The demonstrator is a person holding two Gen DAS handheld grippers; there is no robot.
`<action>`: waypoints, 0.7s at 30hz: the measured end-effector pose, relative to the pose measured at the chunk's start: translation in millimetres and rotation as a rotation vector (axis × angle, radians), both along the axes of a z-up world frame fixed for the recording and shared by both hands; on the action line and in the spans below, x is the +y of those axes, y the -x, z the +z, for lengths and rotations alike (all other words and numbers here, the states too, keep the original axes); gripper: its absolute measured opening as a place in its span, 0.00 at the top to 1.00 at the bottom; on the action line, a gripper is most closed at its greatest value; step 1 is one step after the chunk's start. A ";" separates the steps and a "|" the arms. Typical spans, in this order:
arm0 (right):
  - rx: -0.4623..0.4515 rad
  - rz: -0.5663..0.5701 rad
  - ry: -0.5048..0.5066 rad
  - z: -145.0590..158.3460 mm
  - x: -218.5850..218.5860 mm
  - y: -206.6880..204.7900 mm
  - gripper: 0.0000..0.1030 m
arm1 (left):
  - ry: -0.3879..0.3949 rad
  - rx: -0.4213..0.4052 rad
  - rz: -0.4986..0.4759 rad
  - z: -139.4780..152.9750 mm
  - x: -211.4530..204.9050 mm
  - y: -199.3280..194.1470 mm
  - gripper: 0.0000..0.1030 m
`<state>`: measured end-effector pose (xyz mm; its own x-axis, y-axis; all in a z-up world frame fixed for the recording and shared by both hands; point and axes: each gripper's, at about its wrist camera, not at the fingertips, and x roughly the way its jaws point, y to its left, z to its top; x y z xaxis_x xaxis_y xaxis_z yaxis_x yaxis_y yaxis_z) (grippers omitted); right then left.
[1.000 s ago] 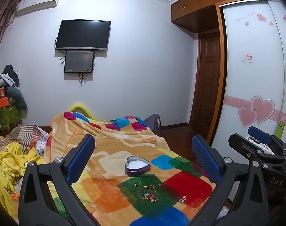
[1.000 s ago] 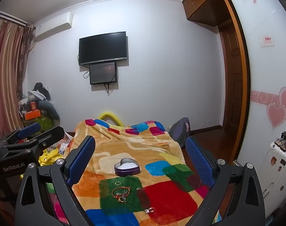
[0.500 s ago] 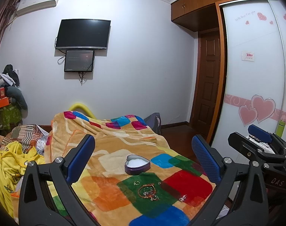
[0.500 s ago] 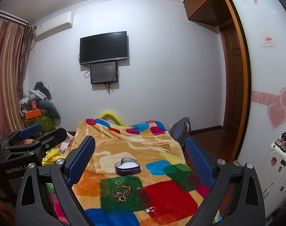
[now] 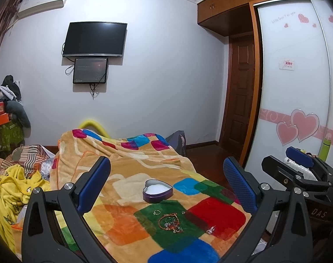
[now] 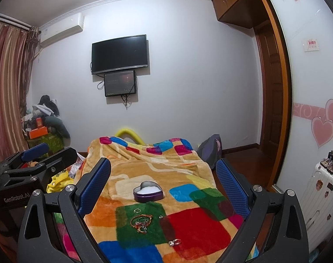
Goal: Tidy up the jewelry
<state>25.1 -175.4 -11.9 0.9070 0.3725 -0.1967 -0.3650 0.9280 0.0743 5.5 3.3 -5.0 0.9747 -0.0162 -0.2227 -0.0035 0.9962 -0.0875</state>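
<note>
Jewelry on a blanket-covered bed; both claws held above it, spread and empty.

Left claw (image 5: 166, 186): jaws spread wide, nothing gripped; held over the near end of the bed. Right claw (image 6: 163, 186): likewise spread and empty, seen beside the left in each view. Blanket (image 6: 188, 230): patchwork of bright colour blocks, spread over the bed. Tin (image 6: 148, 191): heart-shaped, purple wall, white inside, lid off, set on the blanket beyond the jewelry. Bracelet (image 6: 142, 221): orange-gold, tangled with small charms, laid on the green patch just short of the tin. Ring (image 6: 137, 210): found between bracelet and tin. Stud (image 6: 161, 216): small, seen right of the bracelet. Earring (image 6: 174, 243): silver, nearest the claws, on the red patch. All pieces are outside the tin. TV (image 6: 119, 54): mounted on the far wall.
</note>
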 end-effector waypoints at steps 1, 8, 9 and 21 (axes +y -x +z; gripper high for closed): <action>0.001 0.000 -0.001 0.0 0.0 -0.1 0.07 | 0.001 0.001 -0.001 0.5 0.3 -0.1 0.00; 0.002 0.001 -0.002 0.0 -0.8 0.3 0.07 | 0.011 0.005 -0.001 1.3 1.7 -0.9 0.00; 0.002 0.002 -0.002 0.0 -0.8 0.7 0.07 | 0.012 0.006 -0.002 1.4 2.1 -1.5 0.00; 0.010 0.002 -0.002 -1.9 0.2 1.1 0.07 | 0.018 0.010 -0.001 -2.1 2.4 -4.6 0.00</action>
<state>24.1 -175.1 -13.8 0.9041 0.3751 -0.2045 -0.3665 0.9270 0.0798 10.1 5.7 -7.1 0.9724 -0.0213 -0.2325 -0.0035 0.9944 -0.1056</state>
